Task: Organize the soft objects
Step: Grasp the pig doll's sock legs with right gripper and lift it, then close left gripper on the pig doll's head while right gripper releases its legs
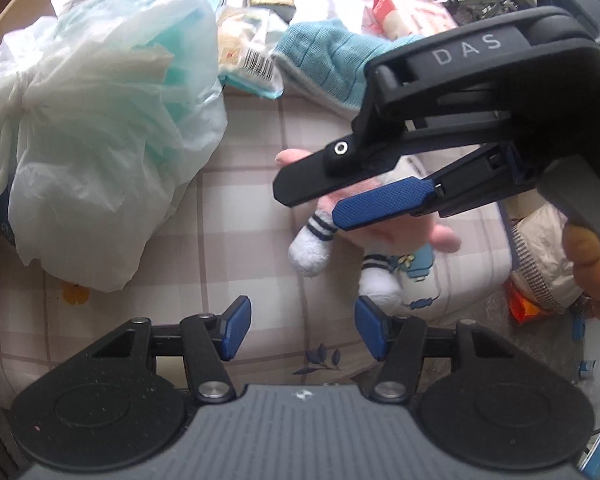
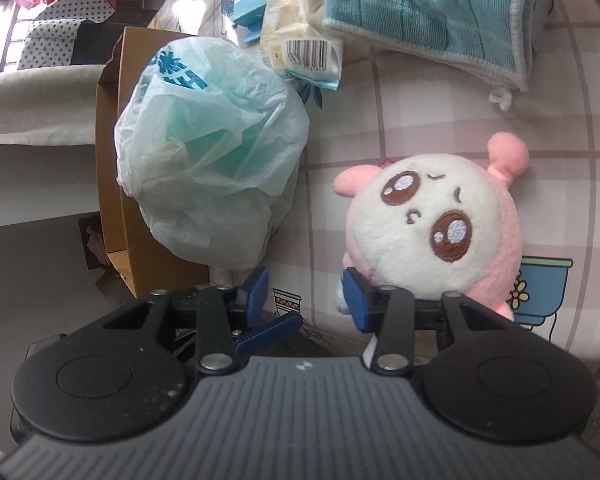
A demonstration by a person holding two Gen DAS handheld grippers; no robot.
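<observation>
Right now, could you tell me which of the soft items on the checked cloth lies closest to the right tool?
The pink-and-white plush toy: it lies right beside the right tool, while the tied plastic bag and folded blue towel sit farther off.

You see plush toy (image 2: 432,220) lying on tablecloth (image 2: 420,120), plastic bag (image 2: 208,160) to its left, cardboard box (image 2: 120,184) beyond bag. Folded towel (image 2: 428,12) behind toy; barcoded packet (image 2: 300,40) between towel and bag.

The right gripper (image 1: 332,196) covers most of the plush toy (image 1: 384,256) in the left wrist view, and the cardboard box (image 1: 16,12) gets cut off upper left.
</observation>
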